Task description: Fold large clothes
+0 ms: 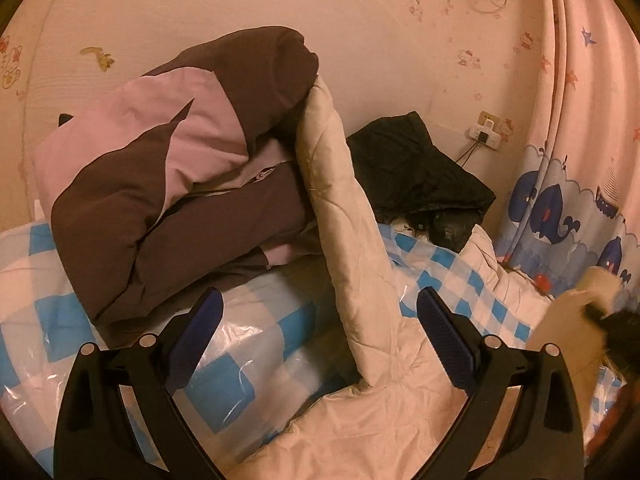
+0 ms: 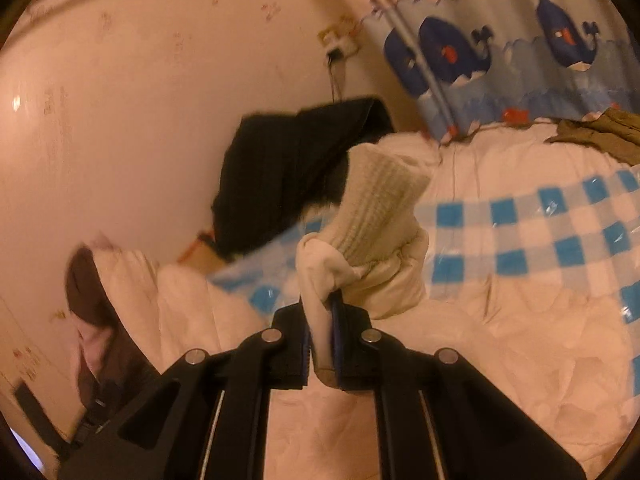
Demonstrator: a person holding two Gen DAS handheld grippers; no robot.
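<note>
Across the bed lies a cream quilted garment (image 1: 348, 240), the large piece the task is about: one long panel rises in a ridge up toward the wall while the rest spreads crumpled over the near side. Under it runs a blue-and-white checked cover (image 1: 248, 344) with a glossy plastic sheen. Behind that, a brown and lilac jacket (image 1: 172, 184) sits heaped against the wall, and a black garment (image 1: 416, 168) lies bunched further along, by the whale-print curtain (image 1: 560, 208).

As a judgement, the step in hand is a fold in progress: the right gripper (image 2: 320, 344) has its jaws pinched tight on a ribbed cuff (image 2: 376, 208) and the cream fabric gathered beneath it, carried above the bed. The left gripper (image 1: 320, 336) stands wide with nothing between its blue pads; the cream ridge passes just ahead of them, untouched (whether it is meant to pin the cloth I cannot tell).

The next move calls for laying the held cuff flat across the body of the garment, keeping the sleeve from twisting, and likely for the left claw to take or steady an edge.

No box, basket or bag is in view, so nothing is held in any container; the clothes simply rest on the bed.
</note>
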